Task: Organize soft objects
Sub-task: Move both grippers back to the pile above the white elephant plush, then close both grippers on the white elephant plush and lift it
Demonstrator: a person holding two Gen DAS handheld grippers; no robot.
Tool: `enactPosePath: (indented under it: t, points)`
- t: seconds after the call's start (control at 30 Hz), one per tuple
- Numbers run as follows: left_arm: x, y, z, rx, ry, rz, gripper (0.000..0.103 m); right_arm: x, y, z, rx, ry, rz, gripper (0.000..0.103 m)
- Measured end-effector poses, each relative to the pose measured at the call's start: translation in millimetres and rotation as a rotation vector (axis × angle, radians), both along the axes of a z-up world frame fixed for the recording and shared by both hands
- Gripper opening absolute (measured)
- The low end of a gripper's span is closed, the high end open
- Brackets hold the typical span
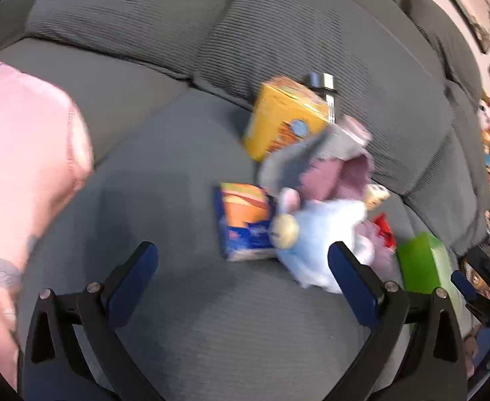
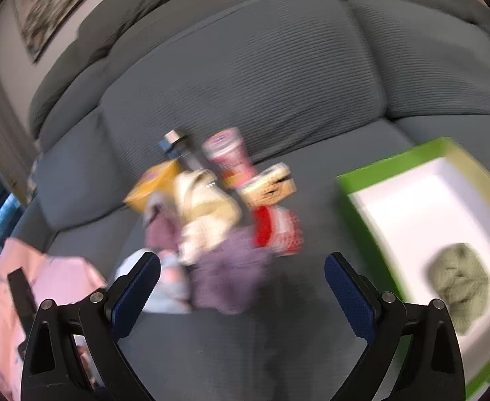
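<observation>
A jumbled pile lies on the grey sofa seat (image 1: 184,317). In the left wrist view a white-and-blue plush toy (image 1: 325,234) rests against a grey-and-pink cloth (image 1: 315,157). My left gripper (image 1: 245,260) is open just short of the plush, with nothing between its fingers. In the right wrist view a purple cloth (image 2: 231,267) and a cream cloth (image 2: 204,214) lie ahead of my right gripper (image 2: 243,264), which is open and holds nothing. A green box (image 2: 392,160) with a white inside holds a grey-green cloth (image 2: 459,284). Both views are blurred.
Hard items sit among the cloths: a yellow box (image 1: 285,117), a blue-and-orange packet (image 1: 245,220), a metal-capped bottle (image 2: 178,147), a pink can (image 2: 228,157), a small beige box (image 2: 268,183) and a red-and-white item (image 2: 275,227). A person's pink garment (image 1: 20,167) fills the left.
</observation>
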State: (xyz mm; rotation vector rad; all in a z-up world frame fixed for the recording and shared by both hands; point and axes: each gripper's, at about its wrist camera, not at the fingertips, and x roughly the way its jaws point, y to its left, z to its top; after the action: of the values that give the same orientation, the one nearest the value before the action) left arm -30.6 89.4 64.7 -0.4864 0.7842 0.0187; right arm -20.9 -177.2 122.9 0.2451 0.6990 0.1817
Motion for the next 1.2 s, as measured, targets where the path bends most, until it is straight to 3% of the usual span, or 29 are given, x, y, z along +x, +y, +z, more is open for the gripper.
enactPosePath:
  t: [0.2,0.37,0.5,0.63,0.8,0.97,1.07,1.2]
  points:
    - [-0.1,25.6,-4.2,-0.018,0.024,0.1,0.1,38.9,69.2,-21.9,0.0,0.075,0.141,0.097]
    - [1.3,30.8,-7.4,-0.01,0.043,0.115,0.099,70.1,102.4,-39.0,0.019,0.151,0.189,0.084]
    - [2.5,28.8,-6.7,-0.012,0.047,0.106,0.099,90.3,117.0,-58.8,0.02,0.219,0.197,0.053]
    - [3.7,27.4,-5.8,-0.01,0.05,0.094,0.099,87.7,112.2,-62.5,0.138,0.213,0.243,0.033]
    - [3.9,26.3,-5.7,-0.018,0.05,0.081,0.099,58.5,105.4,-38.7,0.085,0.116,0.221,0.028]
    - [4.3,23.2,-5.8,-0.018,0.053,0.07,0.099,16.4,97.5,-9.7,-0.107,0.01,0.125,0.028]
    - [4.7,19.0,-7.1,-0.019,0.063,0.051,0.099,8.9,100.4,-15.3,-0.175,0.017,0.114,0.028]
    - [3.6,12.1,-7.3,-0.007,0.062,0.027,0.099,14.9,101.6,-43.7,-0.201,0.11,0.131,0.028]
